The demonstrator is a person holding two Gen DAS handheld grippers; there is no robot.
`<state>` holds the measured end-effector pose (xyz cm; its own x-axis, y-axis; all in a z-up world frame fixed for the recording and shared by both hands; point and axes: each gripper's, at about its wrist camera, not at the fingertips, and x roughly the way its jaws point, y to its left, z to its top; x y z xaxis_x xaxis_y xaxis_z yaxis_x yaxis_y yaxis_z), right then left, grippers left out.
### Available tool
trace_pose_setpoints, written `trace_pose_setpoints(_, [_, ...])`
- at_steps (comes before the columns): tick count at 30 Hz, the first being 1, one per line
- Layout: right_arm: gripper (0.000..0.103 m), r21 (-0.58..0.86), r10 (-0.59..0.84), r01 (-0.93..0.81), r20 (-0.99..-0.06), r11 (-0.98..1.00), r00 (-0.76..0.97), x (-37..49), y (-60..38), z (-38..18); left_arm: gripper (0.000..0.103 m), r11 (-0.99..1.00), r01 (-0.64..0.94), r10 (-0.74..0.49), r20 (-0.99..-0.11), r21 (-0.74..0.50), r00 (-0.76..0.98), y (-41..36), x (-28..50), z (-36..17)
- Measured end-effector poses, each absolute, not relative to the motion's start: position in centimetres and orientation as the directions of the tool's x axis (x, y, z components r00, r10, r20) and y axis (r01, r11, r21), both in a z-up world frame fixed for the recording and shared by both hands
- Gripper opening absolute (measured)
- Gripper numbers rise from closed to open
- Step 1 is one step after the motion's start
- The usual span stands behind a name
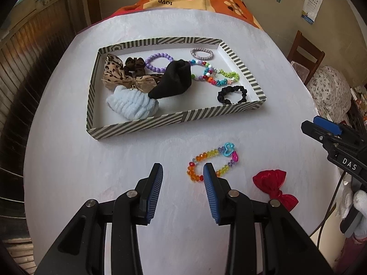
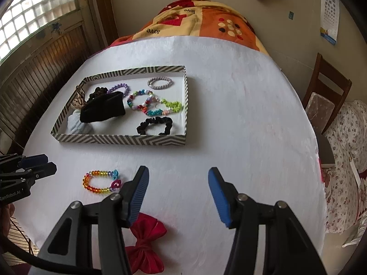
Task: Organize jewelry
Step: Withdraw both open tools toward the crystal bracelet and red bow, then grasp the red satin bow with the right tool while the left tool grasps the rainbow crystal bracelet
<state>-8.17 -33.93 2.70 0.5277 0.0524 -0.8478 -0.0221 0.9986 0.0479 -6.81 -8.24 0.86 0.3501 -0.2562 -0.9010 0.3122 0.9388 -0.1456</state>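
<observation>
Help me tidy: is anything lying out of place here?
Yes. The rainbow bead bracelet and the red bow lie on the white table, outside the striped tray that holds the other pieces.

A: How does the left gripper stand?
B: Tilted steeply downward, its jaws parted with nothing between the blue pads.

A: And the right gripper?
B: Also angled steeply downward, jaws spread wider, pads gripping nothing. In the left wrist view its tips enter from the right edge, beside a white-gloved hand.
</observation>
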Motion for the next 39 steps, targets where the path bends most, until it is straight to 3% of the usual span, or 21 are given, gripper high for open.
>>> trace_pose_setpoints(15, [0.058,0.053,0.063,-0.035,-0.857,0.998,0.512,-8.7,-34.1,2.3,0.029,0.942,0.293,-0.261,-0.903,-0.162,0.341,-7.9,-7.0,0.7])
trace_pose_setpoints(23, [0.058,0.107,0.126,-0.067,-0.869,0.992,0.478,-9.7,-34.9,1.2,0.029,0.926,0.275,-0.329,-0.911,-0.259,0.250,-7.1,-6.6,-0.7])
trace_pose_setpoints(31, [0.059,0.208,0.236,-0.116,-0.903,0.971,0.359,-12.3,-34.2,-2.7,0.029,0.932,0.261,-0.310,-0.924,-0.250,0.222,-7.7,-6.0,-3.0])
trace_pose_setpoints(39, [0.059,0.205,0.245,-0.152,-0.915,0.967,0.322,-13.1,-31.9,-4.2,0.029,0.943,0.284,-0.248,-0.936,-0.174,0.248,-9.0,-5.8,-3.8])
